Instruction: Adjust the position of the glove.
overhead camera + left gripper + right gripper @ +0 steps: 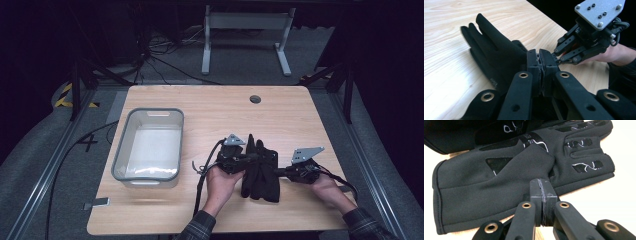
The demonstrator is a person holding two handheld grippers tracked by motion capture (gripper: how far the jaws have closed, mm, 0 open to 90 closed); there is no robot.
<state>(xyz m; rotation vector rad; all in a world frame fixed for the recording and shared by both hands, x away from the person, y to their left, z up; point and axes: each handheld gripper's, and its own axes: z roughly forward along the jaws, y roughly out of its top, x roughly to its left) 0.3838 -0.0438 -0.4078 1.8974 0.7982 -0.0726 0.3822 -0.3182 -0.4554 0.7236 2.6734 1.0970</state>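
Observation:
A pair of black gloves (260,176) lies in a heap on the wooden table (210,107), right of centre near the front. My left gripper (255,158) reaches in from the left, and its jaws are shut on glove fabric (496,47) at the heap's middle. My right gripper (278,171) comes from the right. In the right gripper view it (541,185) is shut on a fold of the near glove (499,177), whose palm with glossy grip patches faces up. The second glove (461,135) lies behind it. The left gripper view has my left gripper (540,56) tip to tip with the right gripper (555,58).
An empty grey plastic bin (150,113) stands on the table's left half. A round cable hole (255,99) sits near the far edge. Beyond the table a white desk frame (245,30) and cables lie on the floor.

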